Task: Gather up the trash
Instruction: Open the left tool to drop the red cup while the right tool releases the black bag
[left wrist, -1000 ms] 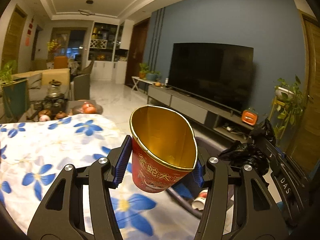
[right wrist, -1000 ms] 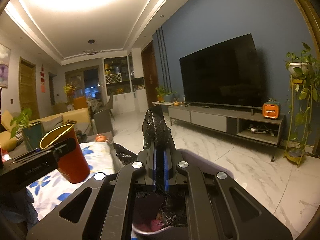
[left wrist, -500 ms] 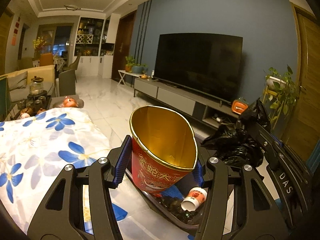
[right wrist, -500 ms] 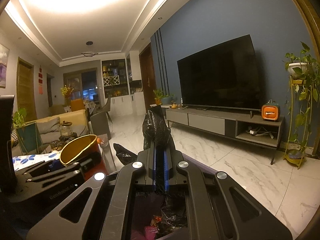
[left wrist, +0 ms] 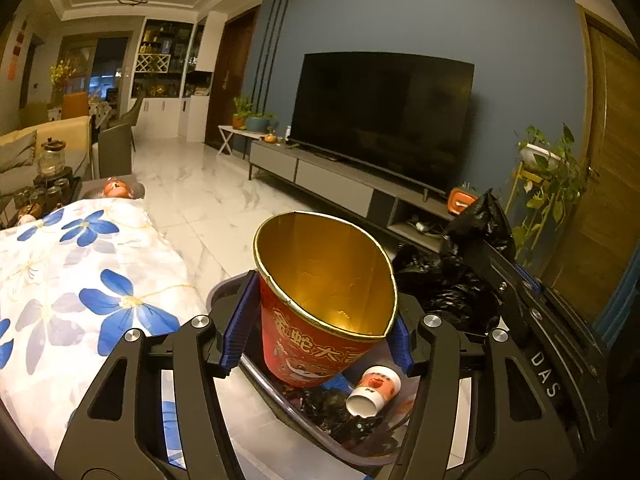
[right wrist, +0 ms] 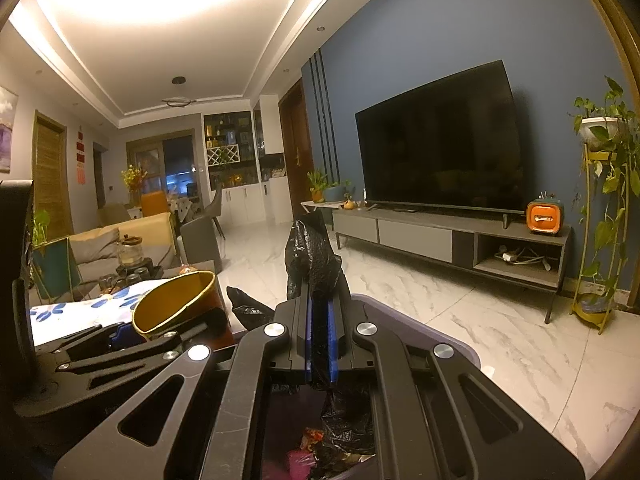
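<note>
Floral cloth (left wrist: 80, 280) is covering 1 table at the left, beside the marble floor. Next, the left gripper (left wrist: 318, 328) is squeezing 1 red paper tub (left wrist: 320, 320) between its 2 blue pads, holding it above 1 trash bin (left wrist: 280, 412), where 1 small cup (left wrist: 374, 390) is lying. Rightward, the right gripper (right wrist: 320, 344) is pinching 1 black bag (right wrist: 310, 258), its fingers closed.

Squashed red gold-lined paper cup (left wrist: 320, 320) above bin (left wrist: 280, 408)
</note>
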### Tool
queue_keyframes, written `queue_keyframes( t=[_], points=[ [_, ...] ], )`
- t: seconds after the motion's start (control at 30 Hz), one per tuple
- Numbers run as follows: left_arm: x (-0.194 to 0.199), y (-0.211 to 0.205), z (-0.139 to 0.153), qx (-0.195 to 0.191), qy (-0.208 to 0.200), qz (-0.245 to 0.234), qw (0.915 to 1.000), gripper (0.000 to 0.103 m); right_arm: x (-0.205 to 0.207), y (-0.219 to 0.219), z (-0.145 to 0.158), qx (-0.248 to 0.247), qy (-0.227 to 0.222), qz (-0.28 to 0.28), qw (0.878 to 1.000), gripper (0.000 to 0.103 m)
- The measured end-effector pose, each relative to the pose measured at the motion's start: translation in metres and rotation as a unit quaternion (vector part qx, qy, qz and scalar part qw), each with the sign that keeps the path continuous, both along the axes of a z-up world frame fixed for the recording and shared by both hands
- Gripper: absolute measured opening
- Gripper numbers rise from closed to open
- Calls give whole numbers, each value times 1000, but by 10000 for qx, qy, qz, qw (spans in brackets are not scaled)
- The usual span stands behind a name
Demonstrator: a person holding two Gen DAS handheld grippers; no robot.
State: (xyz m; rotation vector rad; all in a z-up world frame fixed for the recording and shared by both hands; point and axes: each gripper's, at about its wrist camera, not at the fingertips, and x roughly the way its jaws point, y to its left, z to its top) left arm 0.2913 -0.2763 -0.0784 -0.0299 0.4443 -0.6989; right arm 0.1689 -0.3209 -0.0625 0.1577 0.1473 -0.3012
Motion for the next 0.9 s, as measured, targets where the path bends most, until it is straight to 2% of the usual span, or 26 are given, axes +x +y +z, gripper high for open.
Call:
queue_keyframes(
  t=[0.2, 0.33, 0.5, 0.63, 0.77, 0.83, 0.9],
  points=[
    [0, -1, -2, 8, 31, -58, 10000, 59, 1, -3, 0, 18, -22, 16, 10000, 12],
    [4, 0, -3, 13, 123, -55, 9999, 62, 1, -6, -2, 52, -32, -3, 10000, 21],
    [8, 2, -7, -33, 246, -13, 9997, 69, -1, -5, -2, 31, -72, -26, 10000, 28],
    [10, 5, -8, -79, 305, 60, 9995, 73, -3, -5, -1, 42, -116, -34, 9999, 38],
    [9, 10, -7, -131, 325, 191, 9992, 83, -7, -7, -2, 76, -110, -46, 9999, 40],
    [7, 13, -7, -136, 344, 276, 9989, 85, -10, -7, -3, 110, -127, -54, 9998, 46],
    [5, 16, -7, -107, 347, 397, 9985, 89, -13, -9, -3, 141, -124, -55, 9998, 47]
  ],
)
